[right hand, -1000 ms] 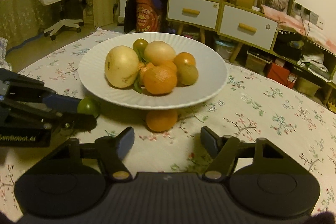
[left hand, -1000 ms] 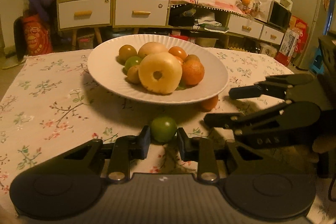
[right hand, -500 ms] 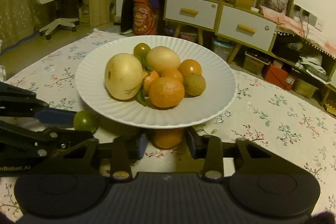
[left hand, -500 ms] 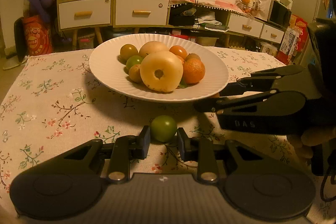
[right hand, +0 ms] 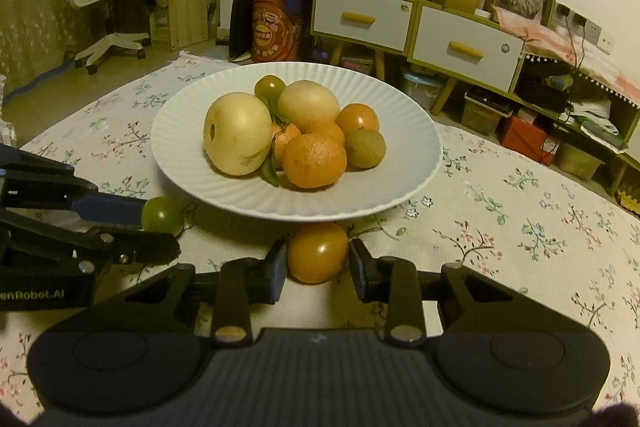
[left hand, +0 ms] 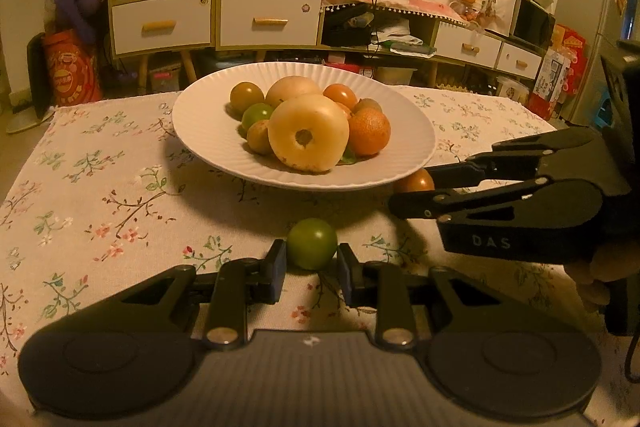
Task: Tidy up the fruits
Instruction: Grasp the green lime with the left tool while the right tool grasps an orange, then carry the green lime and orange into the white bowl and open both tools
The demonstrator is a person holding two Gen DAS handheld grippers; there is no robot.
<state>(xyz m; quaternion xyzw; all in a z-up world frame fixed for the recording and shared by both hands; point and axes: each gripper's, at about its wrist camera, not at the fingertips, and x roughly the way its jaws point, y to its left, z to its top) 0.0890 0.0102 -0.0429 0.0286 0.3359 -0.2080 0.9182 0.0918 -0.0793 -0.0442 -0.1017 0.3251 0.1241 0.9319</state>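
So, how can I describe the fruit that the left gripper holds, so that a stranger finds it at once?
Start at the big white plate piled with fruit on the flowered tablecloth. Just in front of its near rim, two small round fruits lie on the cloth. It is the green tomato clamped in the left gripper; its neighbour, the orange tomato, sits in the right gripper.

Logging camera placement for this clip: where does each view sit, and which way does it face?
Left wrist: on the left gripper, facing the plate, shut on a green fruit; right gripper at right.
Right wrist: on the right gripper, facing the same plate, shut on an orange fruit; left gripper at left.
Shared: plate, both fruits, tablecloth.
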